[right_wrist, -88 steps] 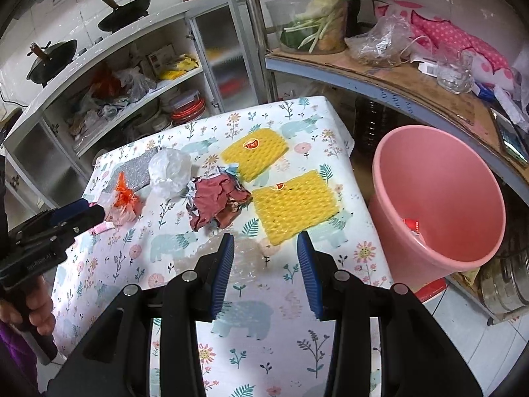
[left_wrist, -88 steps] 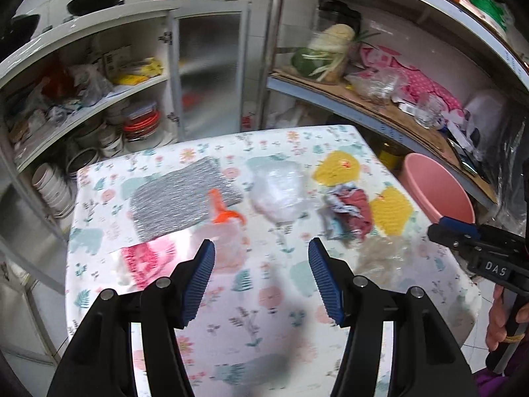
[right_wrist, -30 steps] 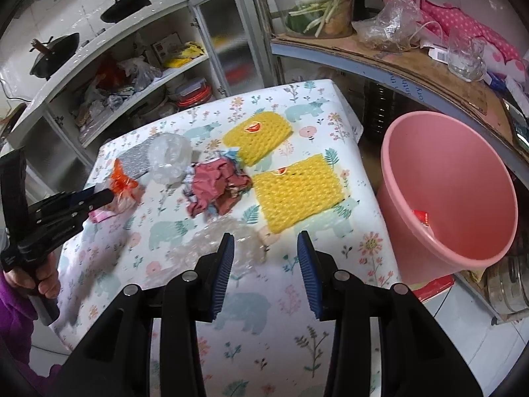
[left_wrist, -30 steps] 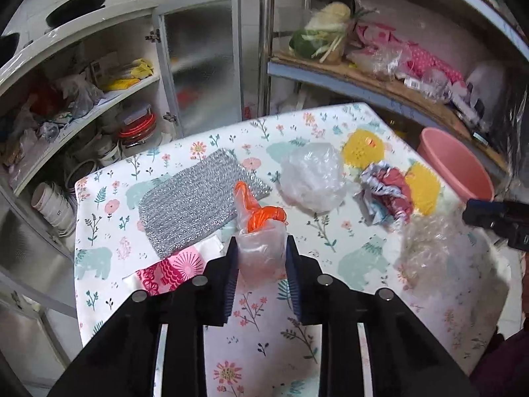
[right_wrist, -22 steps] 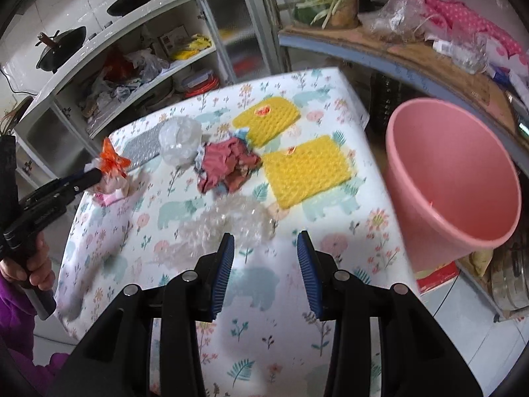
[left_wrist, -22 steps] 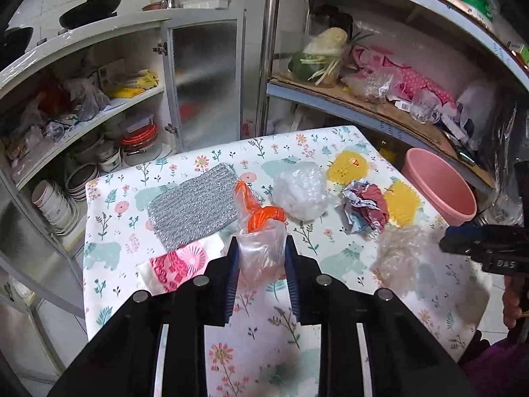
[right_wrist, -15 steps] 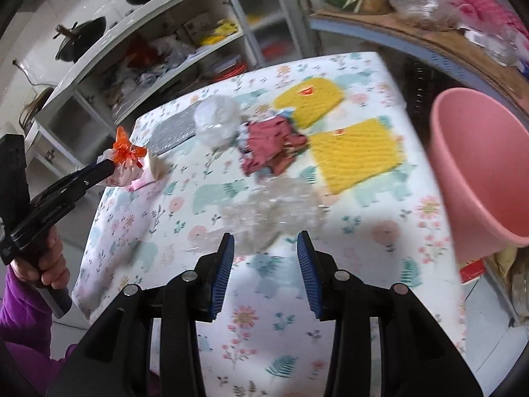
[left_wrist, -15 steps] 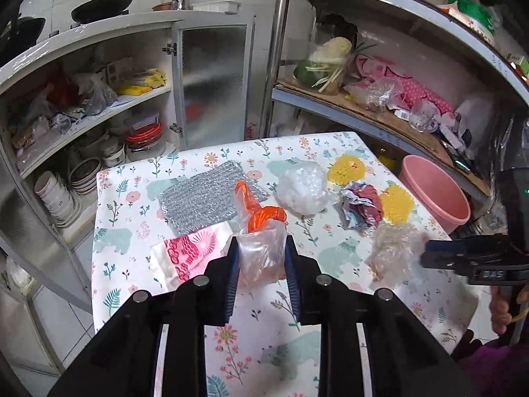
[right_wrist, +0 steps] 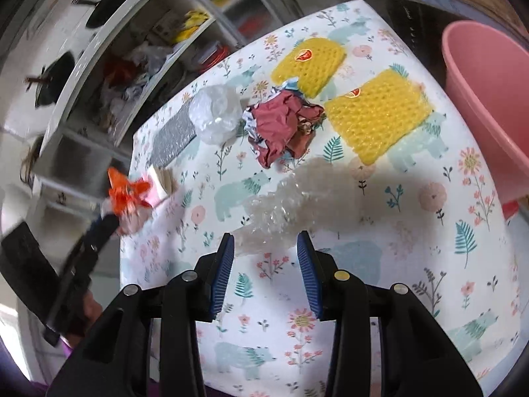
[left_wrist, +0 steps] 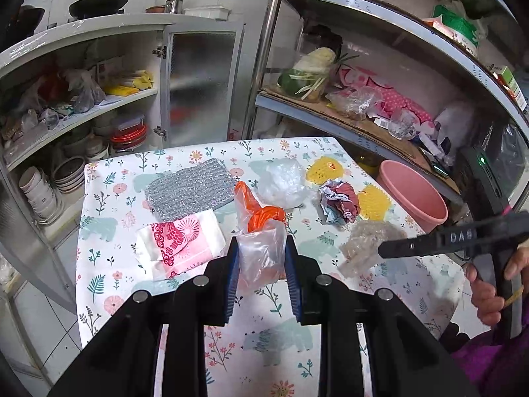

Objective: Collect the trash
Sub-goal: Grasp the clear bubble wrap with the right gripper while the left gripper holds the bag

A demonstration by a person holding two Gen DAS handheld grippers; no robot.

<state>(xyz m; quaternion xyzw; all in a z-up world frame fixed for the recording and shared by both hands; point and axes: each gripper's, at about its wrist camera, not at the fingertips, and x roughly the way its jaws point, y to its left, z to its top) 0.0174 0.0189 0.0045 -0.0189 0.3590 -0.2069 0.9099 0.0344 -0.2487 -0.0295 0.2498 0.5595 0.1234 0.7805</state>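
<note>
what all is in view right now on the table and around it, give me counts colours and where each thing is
clear plastic bag with orange knot: 1, clear and orange, clamped in left gripper, off the table
crumpled clear plastic film: 1, clear, near table edge, just ahead of right gripper
yellow foam net sleeves: 2, yellow, table side nearest the bucket
crumpled maroon wrapper: 1, maroon, mid-table
white plastic bag ball: 1, whitish, beside the wrapper
silver mesh sheet: 1, silver, far left of table
pink patterned packet: 1, pink and white, in front of the mesh
pink plastic bucket: 1, pink, beside table
floral tablecloth: 1, white
left gripper: shut on bag
right gripper: open, empty
</note>
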